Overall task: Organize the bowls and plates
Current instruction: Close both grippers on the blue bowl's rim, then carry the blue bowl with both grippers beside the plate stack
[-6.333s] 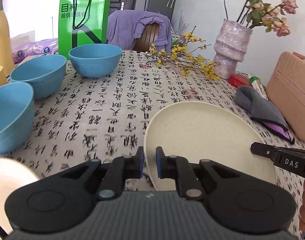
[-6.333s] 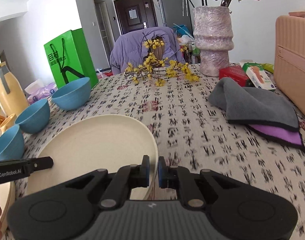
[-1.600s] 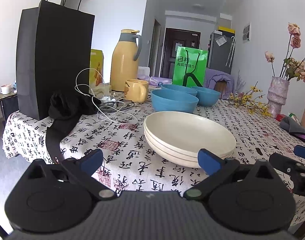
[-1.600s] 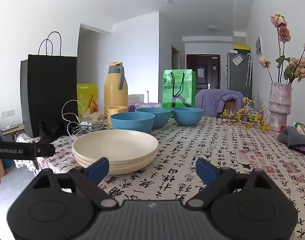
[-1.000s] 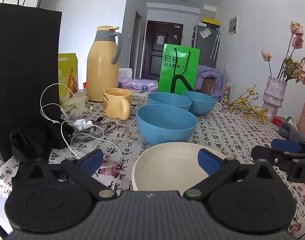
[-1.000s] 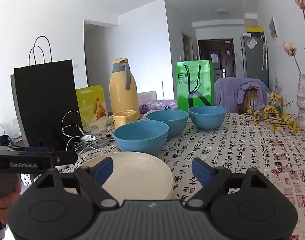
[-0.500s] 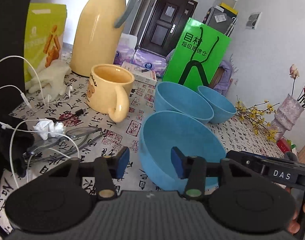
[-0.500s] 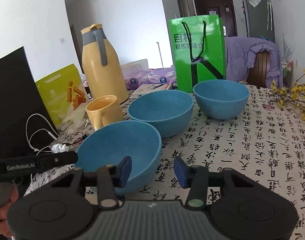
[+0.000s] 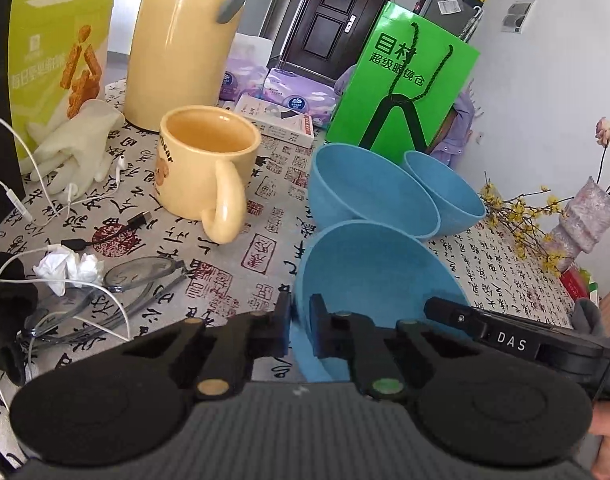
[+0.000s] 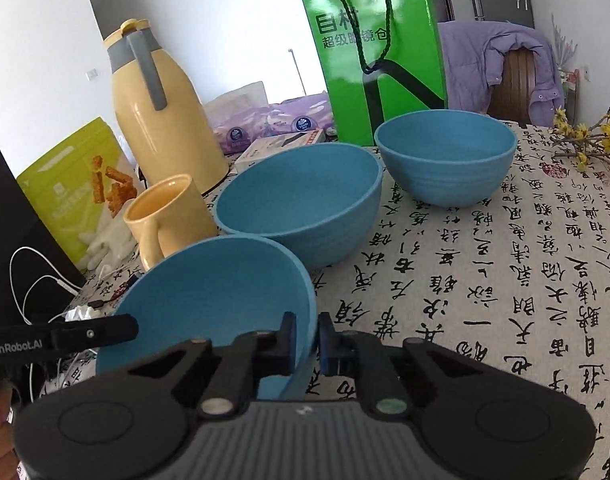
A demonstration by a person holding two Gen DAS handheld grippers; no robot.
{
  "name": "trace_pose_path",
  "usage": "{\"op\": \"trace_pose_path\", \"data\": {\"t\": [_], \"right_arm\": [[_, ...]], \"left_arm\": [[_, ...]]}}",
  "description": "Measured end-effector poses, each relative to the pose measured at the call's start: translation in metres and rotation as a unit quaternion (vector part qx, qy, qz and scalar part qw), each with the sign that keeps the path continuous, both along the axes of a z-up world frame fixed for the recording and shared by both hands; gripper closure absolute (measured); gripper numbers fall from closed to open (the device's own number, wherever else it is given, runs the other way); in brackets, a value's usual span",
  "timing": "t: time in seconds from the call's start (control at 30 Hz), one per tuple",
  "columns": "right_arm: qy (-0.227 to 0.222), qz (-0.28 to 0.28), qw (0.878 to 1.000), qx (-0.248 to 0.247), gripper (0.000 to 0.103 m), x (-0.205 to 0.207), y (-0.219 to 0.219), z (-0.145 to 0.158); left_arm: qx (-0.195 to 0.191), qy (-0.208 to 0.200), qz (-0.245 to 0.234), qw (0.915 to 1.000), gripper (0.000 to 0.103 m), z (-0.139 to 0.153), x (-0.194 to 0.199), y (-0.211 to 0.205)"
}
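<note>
Both claws clamp near bowl rim

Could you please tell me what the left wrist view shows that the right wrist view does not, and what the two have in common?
Only the left wrist view shows the eyeglasses, the crumpled tissue and the flower vase.

Only the right wrist view shows the purple jacket draped over a chair.

Both show the nearest blue bowl, with the left gripper shut on one side of its rim and the right gripper on the other, plus the yellow mug.
</note>
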State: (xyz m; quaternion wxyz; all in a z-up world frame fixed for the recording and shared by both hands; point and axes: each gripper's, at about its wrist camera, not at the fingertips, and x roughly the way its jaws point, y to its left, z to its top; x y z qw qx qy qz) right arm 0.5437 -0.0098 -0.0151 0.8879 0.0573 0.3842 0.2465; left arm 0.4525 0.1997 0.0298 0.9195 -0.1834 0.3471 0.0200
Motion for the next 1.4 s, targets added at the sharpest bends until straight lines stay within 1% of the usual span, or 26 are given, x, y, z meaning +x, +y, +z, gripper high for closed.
{"op": "trace_pose_path", "data": {"t": [0.2, 0.37, 0.5, 0.67, 0.9, 1.0, 1.13, 1.4], "right_arm": [[-0.012, -0.025, 1.0, 0.007, 0.097, -0.005, -0.033, 0.011], [-0.027, -0.049, 0.998, 0.007, 0.097, -0.008, -0.072, 0.022], [-0.034, -0.074, 0.997, 0.007, 0.097, -0.012, -0.113, 0.028], [-0.039, -0.116, 0.992, 0.008, 0.097, -0.021, -0.179, 0.032], [-0.043, -0.156, 0.987, 0.005, 0.097, -0.04, -0.258, 0.038], [-0.044, -0.162, 0.986, 0.002, 0.097, -0.051, -0.277, 0.037], [-0.043, -0.162, 0.986, 0.002, 0.096, -0.072, -0.291, 0.034], [-0.022, -0.146, 0.989, 0.015, 0.095, -0.142, -0.295, 0.021]], "left_arm": [[0.002, -0.011, -0.014, 0.9998, 0.095, 0.012, 0.001, -0.032], [0.008, -0.014, -0.033, 0.9993, 0.095, 0.018, 0.005, -0.075], [0.013, -0.018, -0.06, 0.998, 0.095, 0.022, 0.011, -0.119], [0.017, -0.023, -0.099, 0.9947, 0.095, 0.026, 0.018, -0.18], [0.027, -0.028, -0.138, 0.9897, 0.095, 0.026, 0.013, -0.248], [0.033, -0.025, -0.144, 0.9887, 0.095, 0.026, 0.004, -0.265], [0.035, -0.019, -0.143, 0.989, 0.095, 0.025, -0.019, -0.275], [0.025, -0.007, -0.134, 0.9907, 0.095, 0.012, -0.093, -0.272]]}}
